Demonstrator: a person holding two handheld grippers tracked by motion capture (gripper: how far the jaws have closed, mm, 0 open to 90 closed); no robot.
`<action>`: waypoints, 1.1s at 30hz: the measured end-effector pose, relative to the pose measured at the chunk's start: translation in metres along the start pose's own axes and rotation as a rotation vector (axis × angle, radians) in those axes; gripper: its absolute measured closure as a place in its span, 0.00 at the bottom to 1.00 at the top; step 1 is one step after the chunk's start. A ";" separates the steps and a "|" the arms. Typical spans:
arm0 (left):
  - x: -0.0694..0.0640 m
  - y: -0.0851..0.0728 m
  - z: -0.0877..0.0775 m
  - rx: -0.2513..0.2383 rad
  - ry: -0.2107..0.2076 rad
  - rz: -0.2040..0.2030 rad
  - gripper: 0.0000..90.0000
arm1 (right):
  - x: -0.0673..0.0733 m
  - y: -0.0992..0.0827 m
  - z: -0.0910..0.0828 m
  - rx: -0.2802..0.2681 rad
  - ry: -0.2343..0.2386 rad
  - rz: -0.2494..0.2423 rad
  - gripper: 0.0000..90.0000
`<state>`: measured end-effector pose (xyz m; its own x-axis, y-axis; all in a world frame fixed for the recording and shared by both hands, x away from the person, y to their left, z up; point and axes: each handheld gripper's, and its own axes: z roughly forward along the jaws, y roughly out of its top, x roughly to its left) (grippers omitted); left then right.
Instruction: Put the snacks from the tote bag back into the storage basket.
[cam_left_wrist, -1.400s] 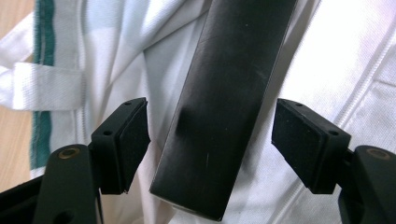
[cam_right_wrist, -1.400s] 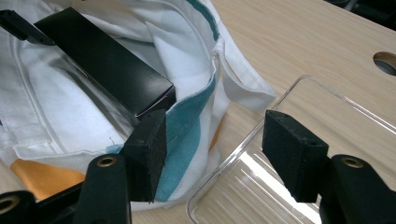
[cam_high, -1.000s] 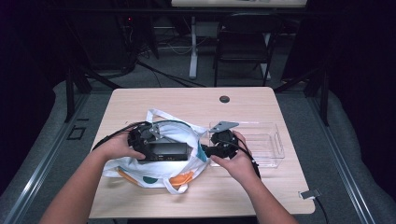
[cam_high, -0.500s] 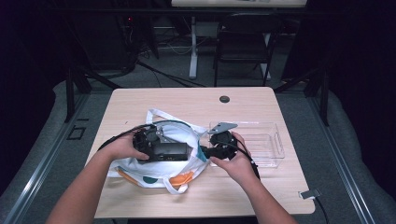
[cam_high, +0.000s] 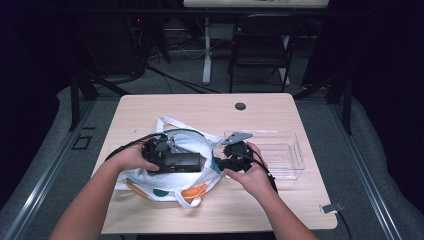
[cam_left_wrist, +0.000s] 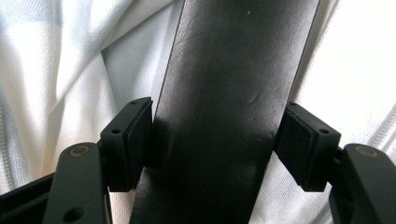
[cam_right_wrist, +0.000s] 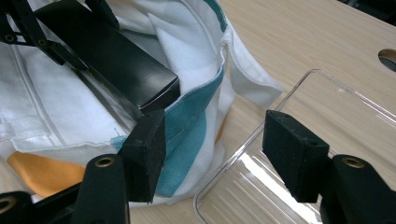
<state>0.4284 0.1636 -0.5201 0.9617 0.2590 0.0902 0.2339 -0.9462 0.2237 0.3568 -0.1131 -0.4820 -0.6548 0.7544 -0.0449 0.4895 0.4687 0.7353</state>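
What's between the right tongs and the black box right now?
The bag's teal-striped rim; the right tongs stand open beside it, the black box just behind, in the right gripper view.

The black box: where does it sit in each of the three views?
High view: the black box lies left of centre on the white bag, held by the left gripper.
Left gripper view: it runs up the middle, clamped between both fingers.
Right gripper view: upper left, its end pokes out of the bag.
Shared landmark: the white bag.
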 end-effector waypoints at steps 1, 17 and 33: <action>0.000 0.000 0.000 -0.001 0.000 0.001 0.36 | 0.000 0.000 0.000 0.000 0.000 0.000 0.44; 0.002 -0.001 0.002 0.003 -0.011 0.021 0.36 | 0.003 0.000 0.001 0.003 0.006 -0.008 0.44; -0.002 -0.005 0.000 -0.005 0.008 0.089 0.42 | 0.003 -0.001 0.002 0.003 0.004 -0.009 0.44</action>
<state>0.4251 0.1675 -0.5209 0.9774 0.1757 0.1177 0.1470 -0.9646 0.2191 0.3557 -0.1106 -0.4836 -0.6615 0.7484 -0.0487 0.4855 0.4768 0.7328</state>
